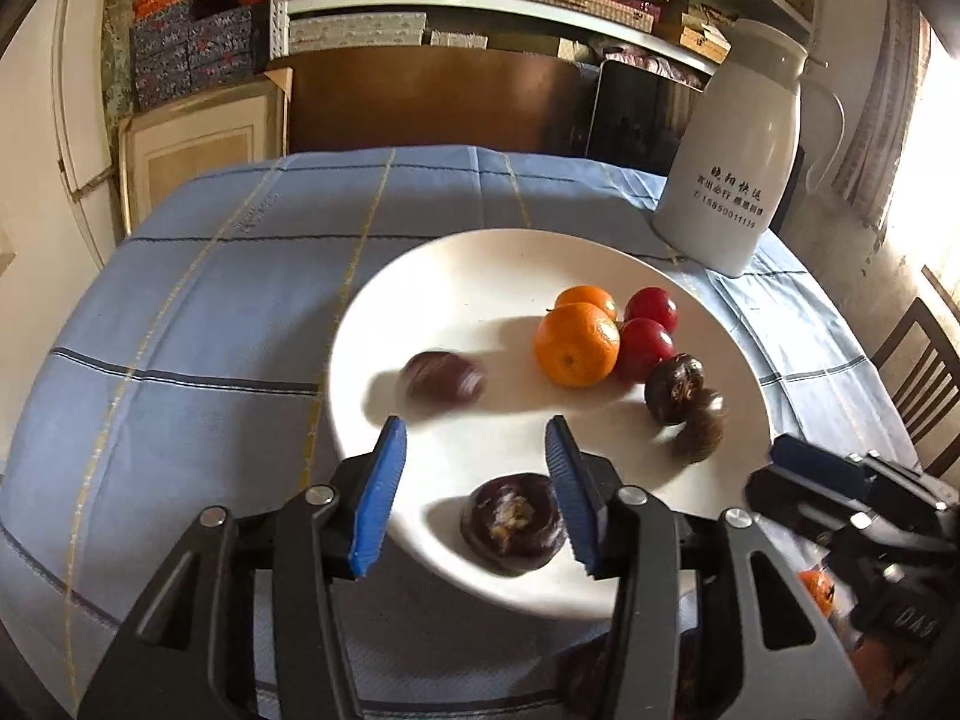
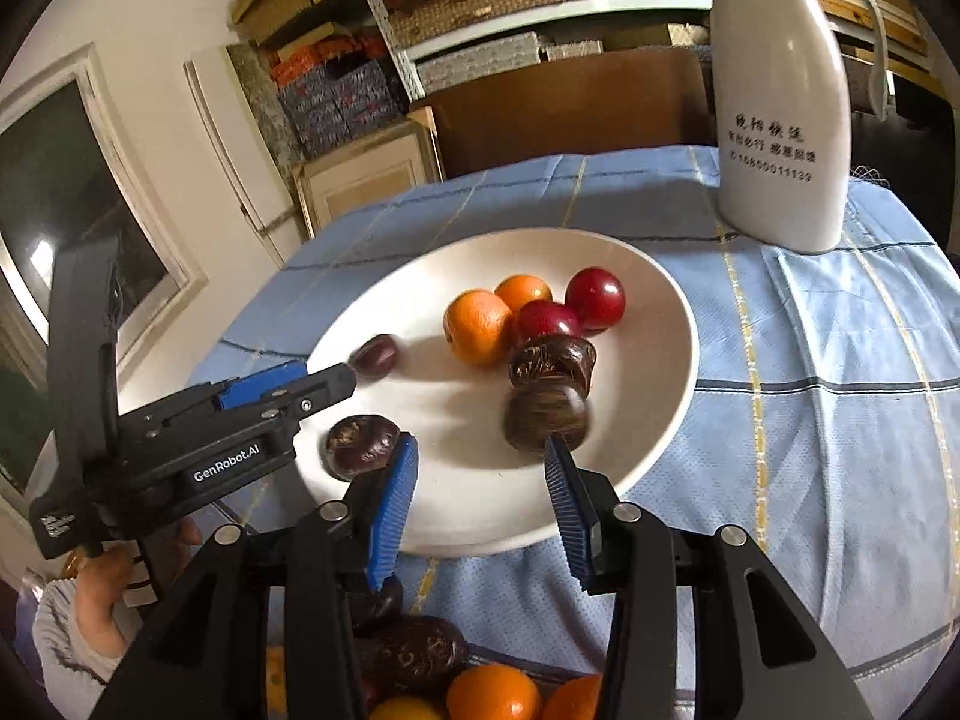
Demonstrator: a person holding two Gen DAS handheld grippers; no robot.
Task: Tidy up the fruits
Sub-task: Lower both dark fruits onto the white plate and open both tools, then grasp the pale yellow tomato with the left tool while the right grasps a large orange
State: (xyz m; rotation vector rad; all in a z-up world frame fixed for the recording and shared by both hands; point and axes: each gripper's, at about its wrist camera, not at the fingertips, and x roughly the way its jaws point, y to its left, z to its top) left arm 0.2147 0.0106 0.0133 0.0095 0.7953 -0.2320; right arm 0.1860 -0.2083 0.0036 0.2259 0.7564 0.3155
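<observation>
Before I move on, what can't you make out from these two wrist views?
- Dark fruit on the white plate: motion-blurred in the left wrist view, its surface unreadable.
- Brown fruit: blurred in the right wrist view, partly behind the right tongs.
- Fruit pile: cut off by the right view's bottom edge, hidden behind the tongs' arms; its container can't be identified.
- Left tongs: open, nothing between them.

Left gripper (image 1: 474,456) and right gripper (image 2: 480,468), fingers apart.
</observation>
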